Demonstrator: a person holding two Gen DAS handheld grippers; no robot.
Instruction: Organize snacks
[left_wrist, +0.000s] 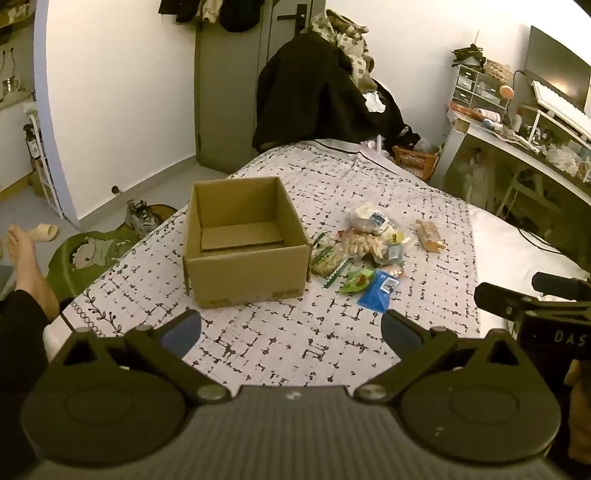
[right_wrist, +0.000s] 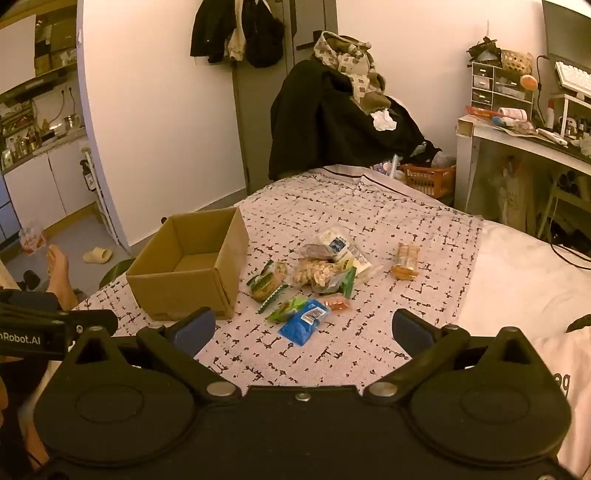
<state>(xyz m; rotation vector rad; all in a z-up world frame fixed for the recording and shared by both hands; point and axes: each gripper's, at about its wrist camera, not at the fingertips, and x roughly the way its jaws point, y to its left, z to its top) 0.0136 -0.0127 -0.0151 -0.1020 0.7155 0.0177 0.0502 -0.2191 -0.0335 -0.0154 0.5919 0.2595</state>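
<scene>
The left gripper (left_wrist: 291, 328) has its jaws spread as wide as they go, with nothing between them but patterned bedspread (left_wrist: 280, 347). Just beyond the left jaw, slightly left of the gap's centre, stands an open cardboard box (left_wrist: 245, 273), empty except for a loose flat piece of cardboard (left_wrist: 242, 236) on its floor. Beyond the right jaw, touching nothing of the gripper, lies the heap of snacks (left_wrist: 365, 247); nearest the jaws is a blue packet (left_wrist: 375, 297), with a green packet (left_wrist: 354, 282) just beside it. A wrapped pastry pack (left_wrist: 428, 236) lies apart, to the right of the heap.

The right gripper (right_wrist: 303, 328) is likewise fully open and holds nothing. Straight ahead, between its jaws and close in, lies the same blue packet (right_wrist: 303, 323), with the rest of the snacks (right_wrist: 321, 269) piled just behind it. The box (right_wrist: 192, 266) sits ahead of the left jaw, the pastry pack (right_wrist: 406, 262) ahead of the right jaw and farther off.

Farther out, a chair heaped with dark clothes (right_wrist: 332, 122) stands past the bed's end, and a cluttered bench (right_wrist: 524, 136) is at the far right. A bare foot (left_wrist: 26, 258) shows off the bed's left side.
</scene>
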